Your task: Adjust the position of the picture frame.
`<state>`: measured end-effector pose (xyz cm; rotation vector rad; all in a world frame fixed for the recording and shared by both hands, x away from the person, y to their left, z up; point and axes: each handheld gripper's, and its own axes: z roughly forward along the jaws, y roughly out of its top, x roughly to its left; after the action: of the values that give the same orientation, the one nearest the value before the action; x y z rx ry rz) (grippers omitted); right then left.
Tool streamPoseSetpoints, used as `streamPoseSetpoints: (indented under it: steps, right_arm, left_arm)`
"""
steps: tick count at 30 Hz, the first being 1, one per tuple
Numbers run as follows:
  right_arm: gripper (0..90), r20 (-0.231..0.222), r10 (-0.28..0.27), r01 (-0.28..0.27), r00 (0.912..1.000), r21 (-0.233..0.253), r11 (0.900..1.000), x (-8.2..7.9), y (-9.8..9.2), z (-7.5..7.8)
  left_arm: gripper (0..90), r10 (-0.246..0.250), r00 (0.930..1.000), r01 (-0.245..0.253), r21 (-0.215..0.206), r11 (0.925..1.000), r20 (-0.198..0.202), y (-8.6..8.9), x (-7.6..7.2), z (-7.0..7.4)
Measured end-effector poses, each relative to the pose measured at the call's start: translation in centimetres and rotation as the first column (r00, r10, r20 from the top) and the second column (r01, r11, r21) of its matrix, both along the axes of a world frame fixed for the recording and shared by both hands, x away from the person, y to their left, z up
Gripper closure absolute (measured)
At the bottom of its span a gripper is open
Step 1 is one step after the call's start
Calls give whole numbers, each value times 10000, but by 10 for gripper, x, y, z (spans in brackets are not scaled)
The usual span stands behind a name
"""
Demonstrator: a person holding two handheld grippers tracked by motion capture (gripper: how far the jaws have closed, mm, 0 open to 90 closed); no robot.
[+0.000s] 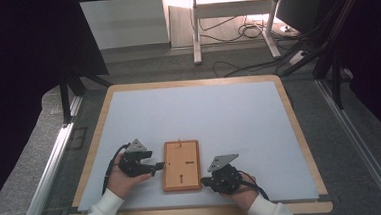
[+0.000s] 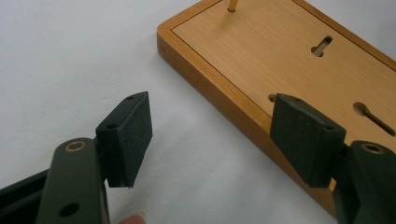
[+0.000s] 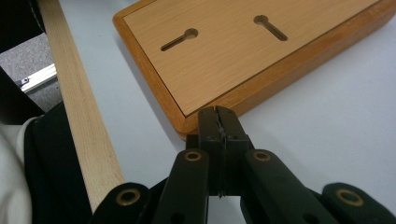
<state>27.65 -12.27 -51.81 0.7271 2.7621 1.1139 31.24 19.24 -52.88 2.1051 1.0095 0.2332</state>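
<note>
1. The left gripper (image 2: pixel 210 135) is held with its jaws wide apart, straddling the long edge of the wooden board (image 1: pixel 181 165); nothing is gripped.
2. The right gripper (image 3: pixel 218 123) is seen with jaws pressed together, empty, tips at the board's near corner.
3. The board lies flat at 6 o'clock on the table (image 1: pixel 219 111), between both grippers.
4. Judged from this, no grasp is made yet; seizing the board remains.

white table (image 1: pixel 204 111) carries one wooden board (image 1: pixel 181 165).
</note>
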Motion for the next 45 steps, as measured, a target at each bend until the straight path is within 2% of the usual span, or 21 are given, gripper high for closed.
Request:
streamPoseSetpoints:
  steps: [5, 7, 9, 10, 13, 14, 17, 18, 23, 24, 26, 28, 29, 30, 31, 33, 37, 40, 41, 43, 45]
  right_arm:
    - [900, -21, 79, -79, 10000, 31, 10000, 2, -1, -1]
    - [900, 398, -150, 151, 9991, -31, 9999, 5, -6, 0]
    - [900, 437, -217, 216, 9988, 39, 9998, 6, -9, 1]
    - [900, 586, -500, 490, 9970, 183, 9986, 10, -19, 5]
    - [900, 690, -801, 780, 9944, 320, 9964, 14, -30, 8]
    - [900, 865, -1139, 1100, 9897, 480, 9928, 18, -42, 10]
    - [900, 1018, -1410, 1354, 9848, 598, 9890, 19, -51, 12]
    - [900, 1085, -1693, 1628, 9796, 663, 9844, 21, -63, 13]
    - [876, 1100, -2017, 1956, 9733, 634, 9786, 23, -80, 12]
    - [857, 1165, -2139, 2063, 9699, 739, 9757, 23, -90, 11]
    - [842, 1134, -2177, 2098, 9694, 775, 9747, 23, -93, 11]
    - [767, 1140, -2343, 2260, 9655, 810, 9708, 25, -99, 10]
    - [592, 1242, -2591, 2507, 9578, 792, 9648, 26, -101, 8]
    - [477, 1388, -2928, 2845, 9460, 766, 9556, 26, -101, 7]
    - [390, 1471, -3195, 3117, 9361, 737, 9473, 26, -101, 7]
    - [308, 1615, -3513, 3439, 9222, 729, 9362, 27, -100, 7]
    - [255, 1510, -3575, 3494, 9216, 780, 9337, 28, -101, 7]
    - [240, 1415, -3485, 3410, 9266, 751, 9371, 29, -101, 6]
    - [238, 1348, -3392, 3326, 9310, 691, 9405, 29, -100, 5]
    - [236, 1361, -3349, 3288, 9324, 660, 9421, 29, -99, 5]
    - [229, 1477, -3386, 3327, 9293, 637, 9409, 29, -98, 5]
  left_arm:
    - [300, 31, 10000, -31, -61, 10000, 36, 1, 0, 1]
    - [300, 46, 10000, -45, -97, 9999, 40, 2, 0, 1]
    - [300, 42, 10000, -42, -106, 9999, 46, 2, 0, 1]
    - [300, 58, 10000, -57, -120, 9999, 50, 3, 0, 1]
    - [299, 60, 10000, -60, -126, 9999, 42, 3, 0, 1]
    - [299, 50, 10000, -50, -134, 9999, 65, 3, 0, 1]
    - [300, 68, 9999, -66, -187, 9998, 107, 2, -1, 1]
    - [300, 58, 9999, -56, -197, 9998, 105, 2, -1, 2]
    - [302, 20, 10000, -18, -206, 9998, 88, 1, -1, 2]
    - [302, 1, 9999, 1, -206, 9998, 109, 1, -1, 2]
    - [302, 19, 9999, -16, -224, 9997, 129, 2, -1, 3]
    - [301, 20, 9999, -17, -222, 9998, 125, 1, -1, 2]
    - [301, 15, 9999, -12, -197, 9998, 123, 1, -1, 2]
    - [301, -13, 9999, 15, -174, 9998, 117, 0, -1, 1]
    - [301, -34, 9999, 36, -139, 9999, 111, 0, -1, 1]
    - [301, -44, 9999, 45, -131, 9999, 103, 0, -1, 1]
    - [310, -68, 9999, 70, -166, 9998, 132, 0, -1, 1]
    - [316, -73, 9998, 77, -197, 9998, 204, 0, -1, 2]
    - [317, -89, 9997, 95, -230, 9997, 247, 0, -2, 2]
    - [317, -107, 9996, 113, -243, 9996, 245, 0, -2, 2]
    - [316, -132, 9996, 138, -217, 9997, 249, 0, -2, 2]
